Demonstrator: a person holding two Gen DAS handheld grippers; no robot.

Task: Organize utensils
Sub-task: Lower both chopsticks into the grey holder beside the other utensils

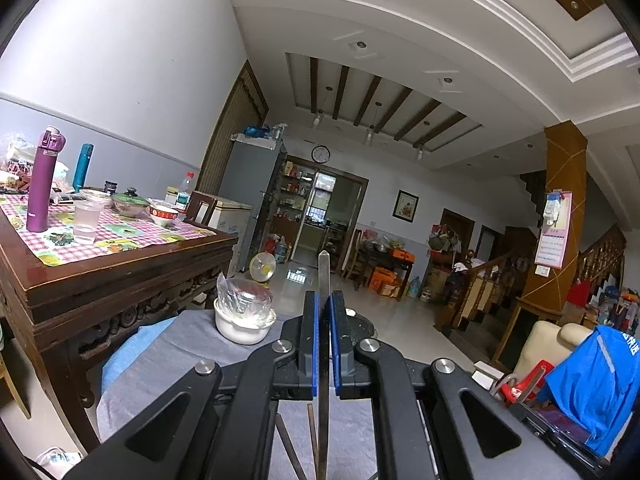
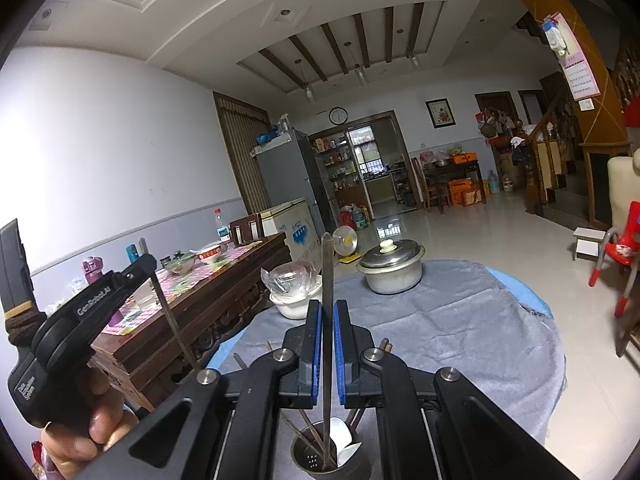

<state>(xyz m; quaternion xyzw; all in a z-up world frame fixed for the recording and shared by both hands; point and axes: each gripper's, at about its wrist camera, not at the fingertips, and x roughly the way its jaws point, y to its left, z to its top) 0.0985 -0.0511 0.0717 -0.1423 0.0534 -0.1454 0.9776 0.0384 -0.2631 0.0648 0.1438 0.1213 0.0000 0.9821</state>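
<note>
My left gripper (image 1: 324, 300) is shut on a flat metal chopstick (image 1: 324, 272) that stands upright between its blue pads. My right gripper (image 2: 328, 308) is shut on another metal chopstick (image 2: 328, 264), whose lower end reaches into a perforated metal utensil holder (image 2: 316, 460) just below the fingers. The holder has white spoons (image 2: 340, 434) and several chopsticks in it. The left gripper (image 2: 150, 266) also shows at the left of the right wrist view, with its chopstick (image 2: 172, 324) slanting down.
A round table with a grey cloth (image 2: 460, 320) carries a lidded metal pot (image 2: 390, 266) and a white bowl covered in plastic (image 2: 294, 296). A dark wooden table (image 1: 120, 264) with bottles and dishes stands to the left. A red chair (image 2: 618, 256) is at the right.
</note>
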